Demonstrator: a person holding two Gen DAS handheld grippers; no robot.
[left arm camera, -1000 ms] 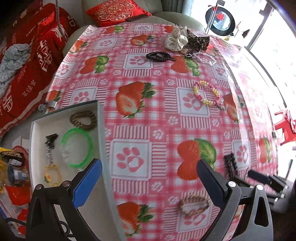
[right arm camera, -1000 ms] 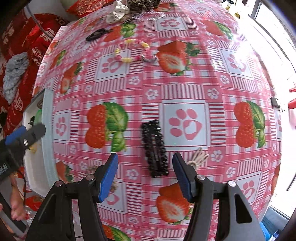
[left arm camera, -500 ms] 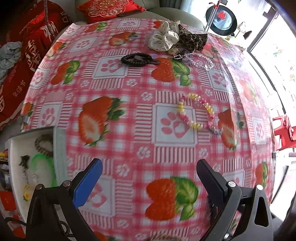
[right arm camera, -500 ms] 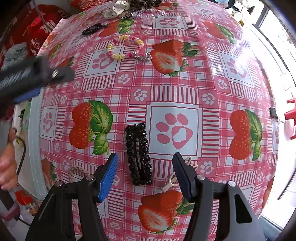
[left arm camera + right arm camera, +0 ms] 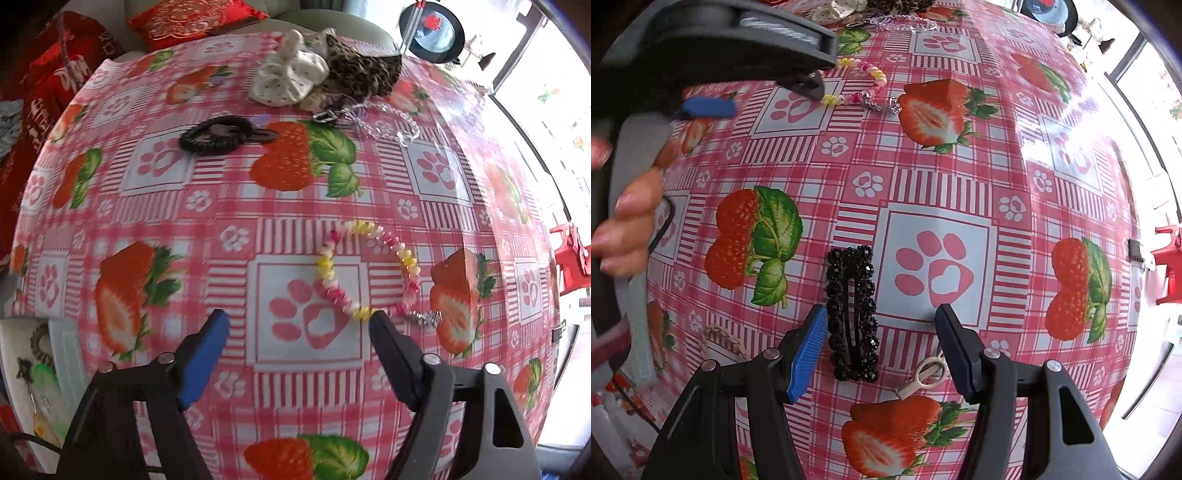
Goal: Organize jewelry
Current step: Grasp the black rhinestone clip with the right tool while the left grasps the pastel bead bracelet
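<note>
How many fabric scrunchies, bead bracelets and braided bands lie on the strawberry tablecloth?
Fabric scrunchies: 2, white dotted scrunchie, leopard-print scrunchie
Bead bracelets: 2, pink-and-yellow bracelet, clear bracelet
Braided bands: 2, dark band, beige band
Total: 6

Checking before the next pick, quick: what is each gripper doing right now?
Left gripper: open, jaws just been closing, holding nothing, by the beaded bracelet.
Right gripper: open, empty, over the black hair clip.

The bead bracelet [image 5: 365, 273] lies mid-table, hair ring [image 5: 214, 134] beyond it, tray [image 5: 70, 354] at the left edge.
</note>
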